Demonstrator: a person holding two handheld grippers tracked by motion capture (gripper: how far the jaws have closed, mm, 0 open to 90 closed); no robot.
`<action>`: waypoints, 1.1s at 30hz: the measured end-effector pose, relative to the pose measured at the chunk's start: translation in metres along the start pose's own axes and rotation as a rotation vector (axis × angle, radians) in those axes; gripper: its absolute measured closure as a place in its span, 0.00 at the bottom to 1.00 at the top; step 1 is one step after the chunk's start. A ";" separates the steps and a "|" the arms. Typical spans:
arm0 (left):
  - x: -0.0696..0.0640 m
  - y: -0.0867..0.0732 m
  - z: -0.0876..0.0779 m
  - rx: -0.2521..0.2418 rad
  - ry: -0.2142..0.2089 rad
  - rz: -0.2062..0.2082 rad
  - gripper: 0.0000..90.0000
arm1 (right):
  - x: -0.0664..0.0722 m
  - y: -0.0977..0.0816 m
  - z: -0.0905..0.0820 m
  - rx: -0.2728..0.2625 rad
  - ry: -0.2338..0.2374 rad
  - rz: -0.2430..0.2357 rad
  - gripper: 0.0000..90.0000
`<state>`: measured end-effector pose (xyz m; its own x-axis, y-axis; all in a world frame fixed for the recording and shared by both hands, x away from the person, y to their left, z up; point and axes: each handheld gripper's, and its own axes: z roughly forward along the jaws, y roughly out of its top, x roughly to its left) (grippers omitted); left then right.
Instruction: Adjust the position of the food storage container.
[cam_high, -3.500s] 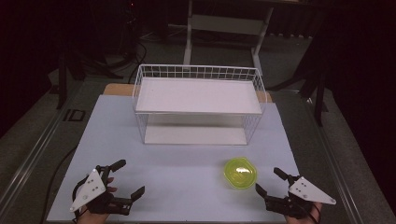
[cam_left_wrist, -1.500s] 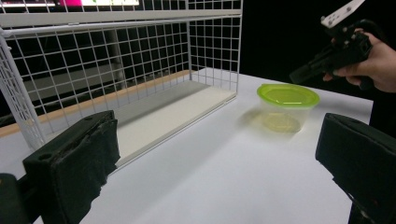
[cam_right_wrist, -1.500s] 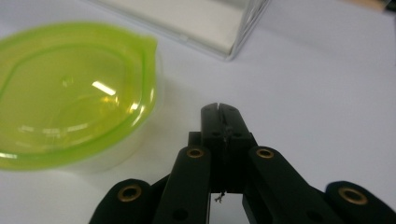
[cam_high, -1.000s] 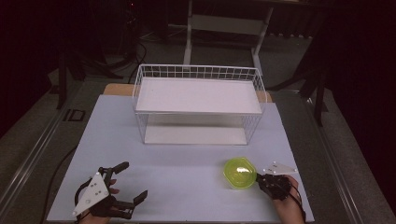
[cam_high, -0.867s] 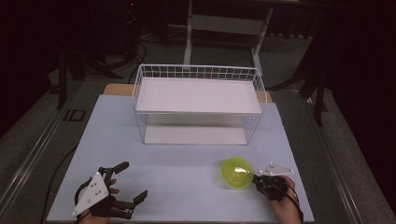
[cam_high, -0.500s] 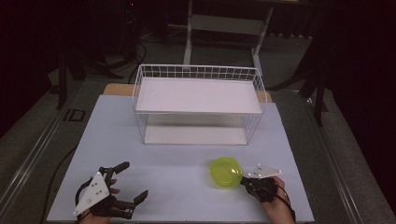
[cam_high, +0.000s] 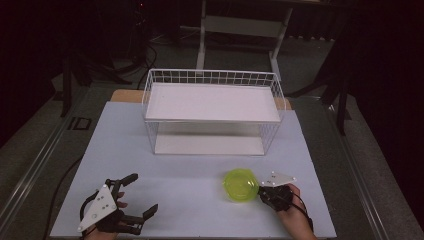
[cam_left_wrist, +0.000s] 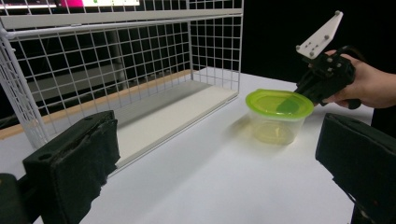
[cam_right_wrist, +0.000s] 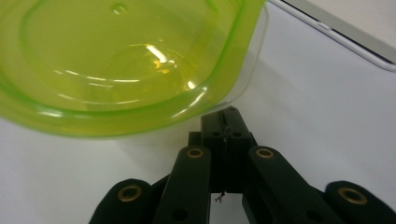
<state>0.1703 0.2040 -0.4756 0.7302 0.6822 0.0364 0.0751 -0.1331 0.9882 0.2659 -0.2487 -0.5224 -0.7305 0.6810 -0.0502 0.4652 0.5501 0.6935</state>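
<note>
from above, my right gripper (cam_high: 261, 192) sits near the table's front edge, toward the front right corner, with its closed tips against the right side of the green-lidded container (cam_high: 240, 185). my left gripper (cam_high: 131, 200) rests near the front left corner, jaws spread wide with nothing between them. the wire shelf rack (cam_high: 212, 116) stands toward the back of the table (cam_high: 180, 165), well apart from the container.

the right gripper view adds what the high view cannot: my two jaws are pressed together, pad to pad, holding nothing, and their joined tip sits just under the lid's rim (cam_right_wrist: 140, 116) against the clear wall (cam_right_wrist: 243, 79) of the tub. the left gripper view shows the tub from the side: a clear body under a green lid (cam_left_wrist: 279, 102), upright on the table, my right gripper (cam_left_wrist: 306, 91) at its lid edge.

compared with a second ago, the container has slid leftward along the front of the table, and my right hand has followed it. my left gripper has not moved.
</note>
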 end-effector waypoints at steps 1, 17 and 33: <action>0.000 0.000 0.000 0.000 -0.001 0.000 0.00 | 0.002 0.000 0.000 -0.001 0.003 -0.001 1.00; -0.002 0.000 0.002 0.014 -0.007 0.016 0.00 | 0.035 0.023 0.026 0.011 0.086 -0.050 1.00; -0.003 -0.001 0.002 0.022 -0.016 0.021 0.00 | 0.052 0.042 0.046 0.009 0.132 -0.053 1.00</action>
<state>0.1695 0.2003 -0.4767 0.7429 0.6672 0.0547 0.0744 -0.1635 0.9837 0.2706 -0.1679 -0.5287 -0.8134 0.5816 0.0091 0.4285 0.5885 0.6856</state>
